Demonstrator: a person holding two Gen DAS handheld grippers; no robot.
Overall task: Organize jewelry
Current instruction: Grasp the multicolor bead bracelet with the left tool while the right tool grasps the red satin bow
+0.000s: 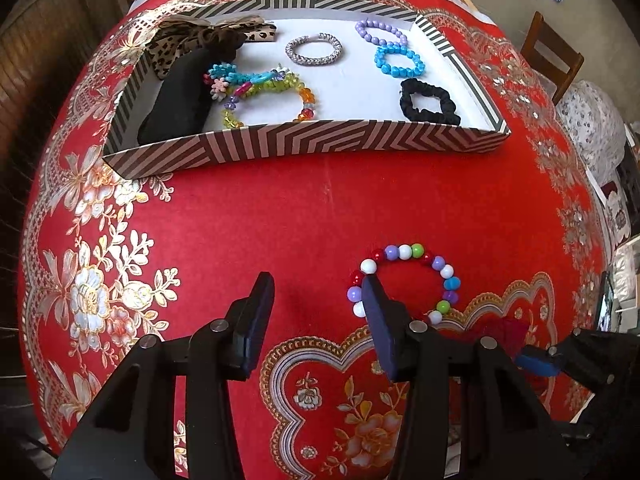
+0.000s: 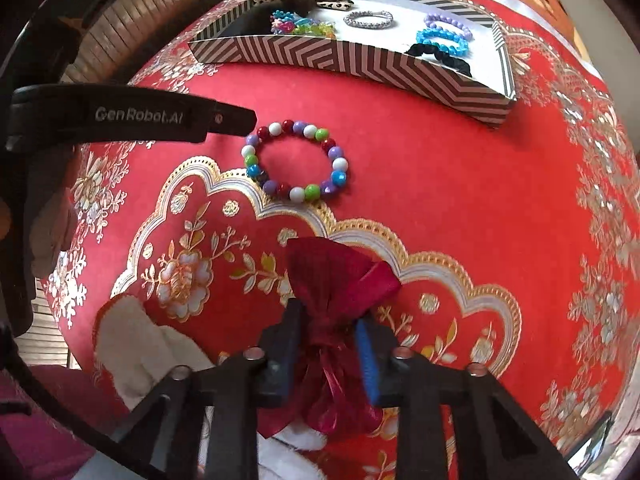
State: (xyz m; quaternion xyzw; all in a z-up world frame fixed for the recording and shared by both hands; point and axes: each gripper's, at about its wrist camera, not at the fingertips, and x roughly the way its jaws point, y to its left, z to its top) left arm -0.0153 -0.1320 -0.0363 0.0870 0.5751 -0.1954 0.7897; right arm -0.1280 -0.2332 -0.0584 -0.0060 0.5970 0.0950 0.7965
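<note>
A bracelet of white, purple, red, green and blue beads (image 1: pixel 412 280) lies on the red cloth; it also shows in the right wrist view (image 2: pixel 296 160). My left gripper (image 1: pixel 316 292) is open, its right finger resting at the bracelet's left edge. My right gripper (image 2: pixel 328 320) is shut on a dark red ribbon bow (image 2: pixel 340 284) just above the cloth, near the bracelet. A striped tray (image 1: pixel 304 142) at the back holds several bracelets, a black scrunchie (image 1: pixel 428 102) and a leopard bow (image 1: pixel 200 38).
The table has a red floral cloth (image 1: pixel 248 216). A wooden chair (image 1: pixel 554 54) stands at the far right. My left gripper's body (image 2: pixel 132 116) reaches in from the left in the right wrist view.
</note>
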